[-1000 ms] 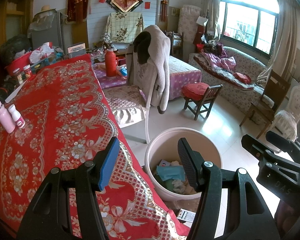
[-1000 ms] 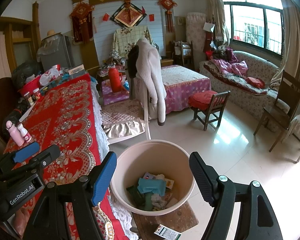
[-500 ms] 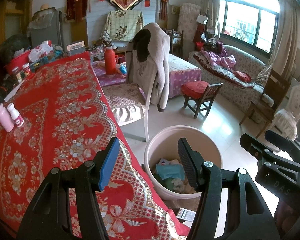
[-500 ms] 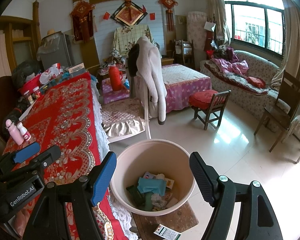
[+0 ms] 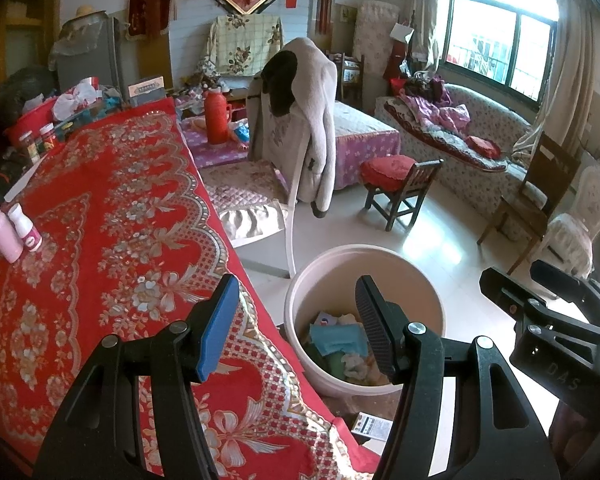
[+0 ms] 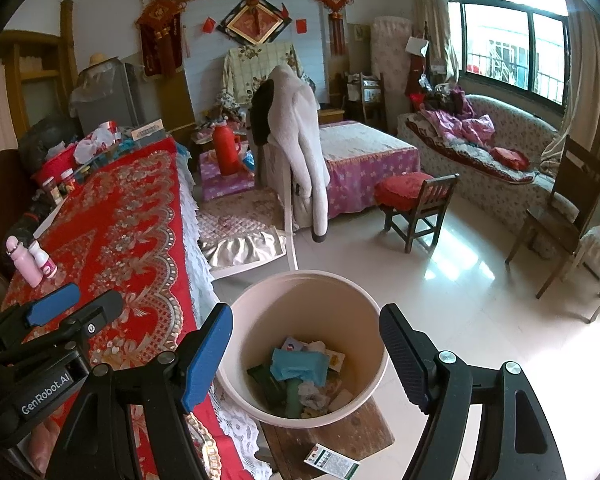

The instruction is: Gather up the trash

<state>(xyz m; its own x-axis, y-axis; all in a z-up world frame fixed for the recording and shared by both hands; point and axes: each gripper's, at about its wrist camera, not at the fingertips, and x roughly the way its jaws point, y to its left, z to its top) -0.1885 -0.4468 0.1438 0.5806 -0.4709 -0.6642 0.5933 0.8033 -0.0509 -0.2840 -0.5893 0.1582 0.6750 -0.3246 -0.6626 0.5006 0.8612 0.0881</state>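
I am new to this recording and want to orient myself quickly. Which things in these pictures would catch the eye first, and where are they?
The red patterned tablecloth fills the left side, with two small pink-and-white bottles near its far left edge. Beside the table, on the floor, stands a round pale bucket holding scraps of trash, and a small packet lies just outside it. The left gripper and right gripper are both open and empty.

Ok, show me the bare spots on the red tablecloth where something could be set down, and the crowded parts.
The red tablecloth is bare through its middle and along the edge facing the bin, between the two small bottles and the chair with the coat. The far end is crowded with a red basin, jars and bags.
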